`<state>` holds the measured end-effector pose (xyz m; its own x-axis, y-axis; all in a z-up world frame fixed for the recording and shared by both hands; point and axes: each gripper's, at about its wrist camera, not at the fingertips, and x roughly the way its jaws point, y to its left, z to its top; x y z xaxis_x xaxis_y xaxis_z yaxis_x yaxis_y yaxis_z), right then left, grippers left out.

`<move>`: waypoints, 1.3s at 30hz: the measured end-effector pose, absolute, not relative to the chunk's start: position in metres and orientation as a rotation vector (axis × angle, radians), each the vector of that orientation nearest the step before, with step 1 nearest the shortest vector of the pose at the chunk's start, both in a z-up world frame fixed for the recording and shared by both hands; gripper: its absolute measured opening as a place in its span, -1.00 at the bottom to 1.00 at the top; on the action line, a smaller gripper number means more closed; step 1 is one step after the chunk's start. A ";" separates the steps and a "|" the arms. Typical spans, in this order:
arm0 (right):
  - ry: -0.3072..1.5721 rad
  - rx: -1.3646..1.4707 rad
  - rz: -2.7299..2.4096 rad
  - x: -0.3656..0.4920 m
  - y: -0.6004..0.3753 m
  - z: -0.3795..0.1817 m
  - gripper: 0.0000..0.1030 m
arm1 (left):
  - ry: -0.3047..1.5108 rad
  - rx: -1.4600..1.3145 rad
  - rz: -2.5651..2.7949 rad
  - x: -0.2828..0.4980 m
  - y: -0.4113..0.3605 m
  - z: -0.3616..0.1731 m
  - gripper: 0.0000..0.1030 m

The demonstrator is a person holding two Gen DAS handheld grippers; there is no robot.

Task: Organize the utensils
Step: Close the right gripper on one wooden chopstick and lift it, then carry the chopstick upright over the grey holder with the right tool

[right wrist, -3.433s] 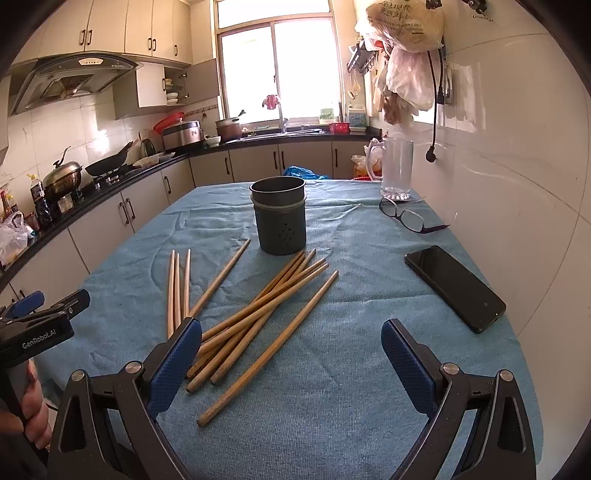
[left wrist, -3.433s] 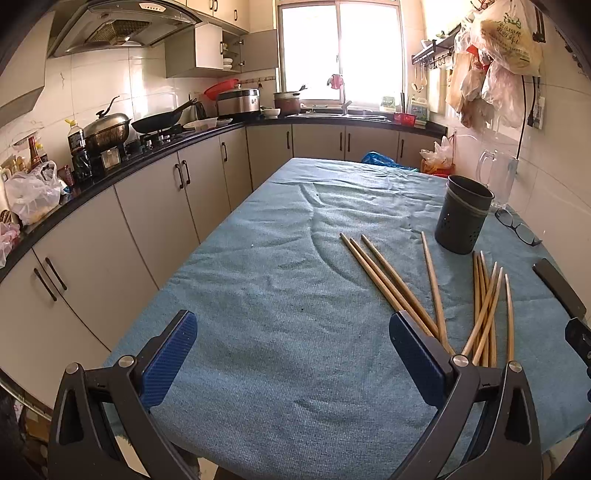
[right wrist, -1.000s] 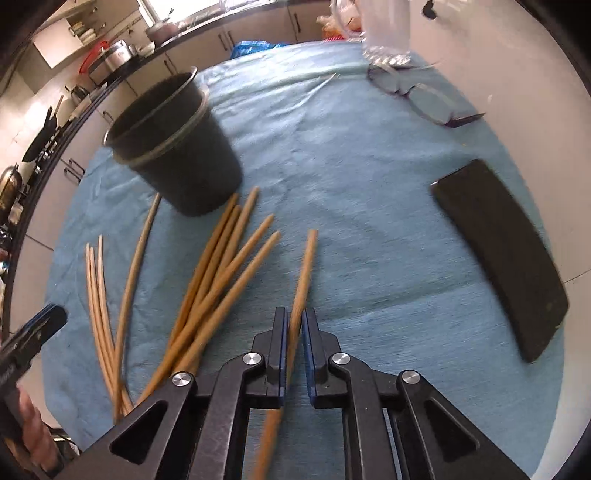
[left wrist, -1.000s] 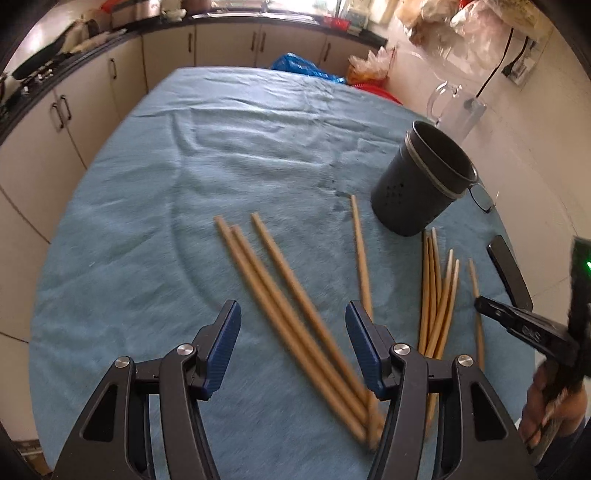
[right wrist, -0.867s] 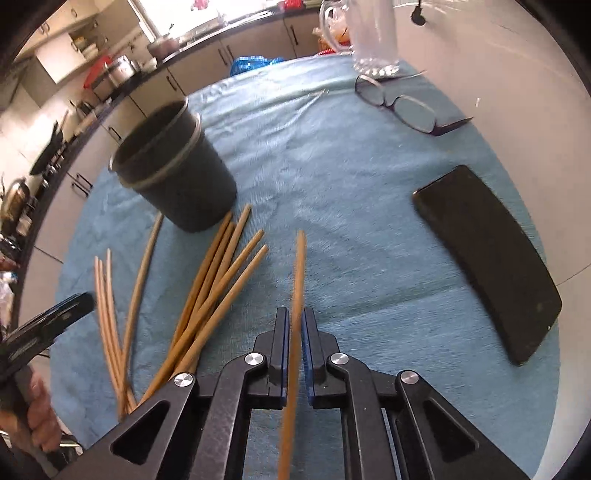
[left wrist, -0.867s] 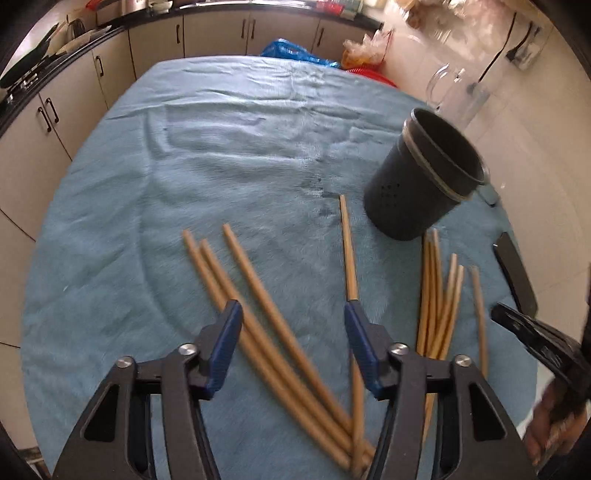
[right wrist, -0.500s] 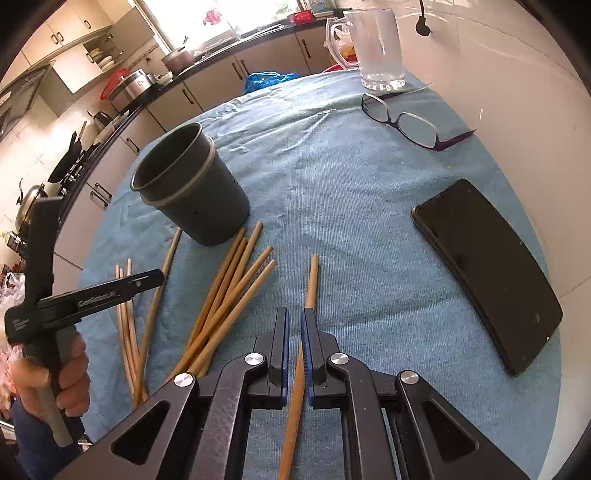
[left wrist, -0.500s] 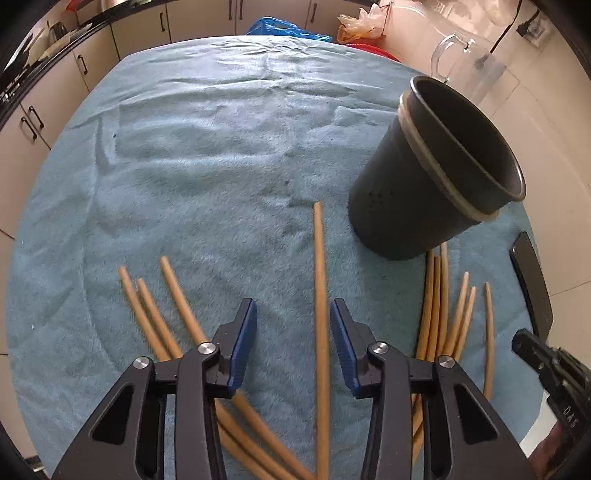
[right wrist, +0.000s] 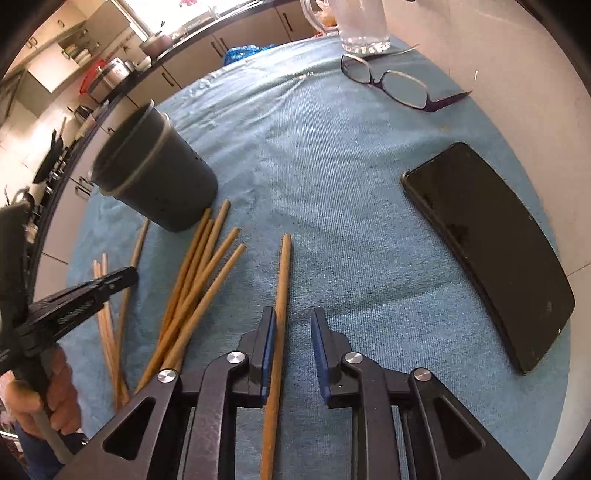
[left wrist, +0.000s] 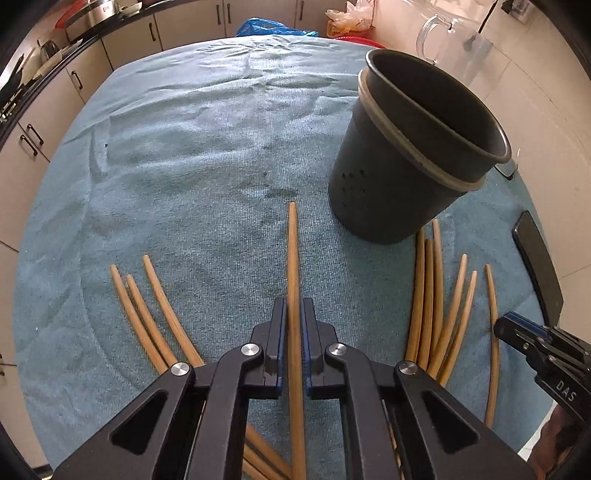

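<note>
My left gripper (left wrist: 293,325) is shut on a single wooden chopstick (left wrist: 293,258) that lies on the blue cloth and points at the dark grey utensil holder (left wrist: 406,166). Three chopsticks (left wrist: 147,314) lie to its left and several more (left wrist: 439,306) to its right. My right gripper (right wrist: 293,332) has its jaws opening. A chopstick (right wrist: 282,273) lies between them against the left pad, clear of the right pad. The holder (right wrist: 155,177) stands upright at the far left, with a fan of chopsticks (right wrist: 195,280) in front of it.
A black phone (right wrist: 487,251) lies on the right of the blue tablecloth (left wrist: 184,147). Glasses (right wrist: 399,86) and a glass jug (right wrist: 364,26) are at the far end by the wall. Kitchen cabinets run along the left. A hand holds the left gripper's handle (right wrist: 44,402).
My left gripper moved right over the lone chopstick and shut on it. My right gripper's jaws have parted from the chopstick they held, which now rests on the cloth.
</note>
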<state>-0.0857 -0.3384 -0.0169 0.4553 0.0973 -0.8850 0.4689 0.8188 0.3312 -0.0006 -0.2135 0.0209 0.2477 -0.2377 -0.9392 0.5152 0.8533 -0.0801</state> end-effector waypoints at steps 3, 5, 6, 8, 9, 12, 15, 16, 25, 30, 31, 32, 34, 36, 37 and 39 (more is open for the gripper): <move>1.091 0.574 -0.259 -0.080 -0.337 -0.018 -0.56 | 1.221 0.257 -0.521 0.003 -0.214 0.020 -0.87; 1.099 0.534 -0.266 -0.076 -0.331 -0.017 -0.55 | 1.213 0.254 -0.521 0.004 -0.214 0.019 -0.87; 1.100 0.519 -0.273 -0.075 -0.328 -0.017 -0.59 | 1.204 0.255 -0.521 0.002 -0.214 0.019 -0.87; 1.107 0.480 -0.265 -0.073 -0.321 -0.017 -0.83 | 1.185 0.252 -0.523 -0.002 -0.211 0.019 -0.87; 1.110 0.473 -0.256 -0.073 -0.318 -0.017 -0.85 | 1.184 0.231 -0.536 -0.004 -0.208 0.020 -0.87; 1.084 0.489 -0.236 -0.077 -0.316 -0.014 -0.86 | 1.169 0.167 -0.572 -0.011 -0.194 0.028 -0.87; 1.021 0.517 -0.229 -0.088 -0.316 -0.001 -0.86 | 1.122 0.125 -0.591 -0.016 -0.180 0.042 -0.87; 0.998 0.532 -0.219 -0.091 -0.316 0.004 -0.86 | 1.107 0.112 -0.594 -0.018 -0.176 0.048 -0.87; 0.804 0.550 -0.155 -0.121 -0.305 0.054 -0.86 | 0.933 0.032 -0.634 -0.045 -0.149 0.105 -0.87; 0.705 0.505 -0.129 -0.135 -0.292 0.081 -0.86 | 0.874 0.013 -0.648 -0.061 -0.138 0.128 -0.87; 0.692 0.498 -0.125 -0.137 -0.290 0.084 -0.86 | 0.863 0.012 -0.650 -0.063 -0.136 0.131 -0.87; 0.676 0.492 -0.123 -0.140 -0.287 0.088 -0.86 | 0.854 0.012 -0.652 -0.066 -0.135 0.135 -0.87; 0.658 0.489 -0.114 -0.143 -0.285 0.094 -0.86 | 0.831 0.012 -0.653 -0.070 -0.132 0.141 -0.87; 0.641 0.484 -0.111 -0.146 -0.281 0.099 -0.86 | 0.812 0.014 -0.651 -0.074 -0.131 0.146 -0.87; 0.636 0.480 -0.111 -0.147 -0.280 0.102 -0.86 | 0.806 0.015 -0.652 -0.076 -0.130 0.147 -0.87; 0.624 0.474 -0.105 -0.148 -0.277 0.106 -0.86 | 0.798 0.013 -0.649 -0.079 -0.128 0.150 -0.87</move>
<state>-0.1481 -0.2773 0.1057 0.8101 0.0456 -0.5845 0.2351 0.8880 0.3951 -0.0793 -0.1279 0.1496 0.5164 -0.5356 -0.6682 0.5451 0.8074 -0.2258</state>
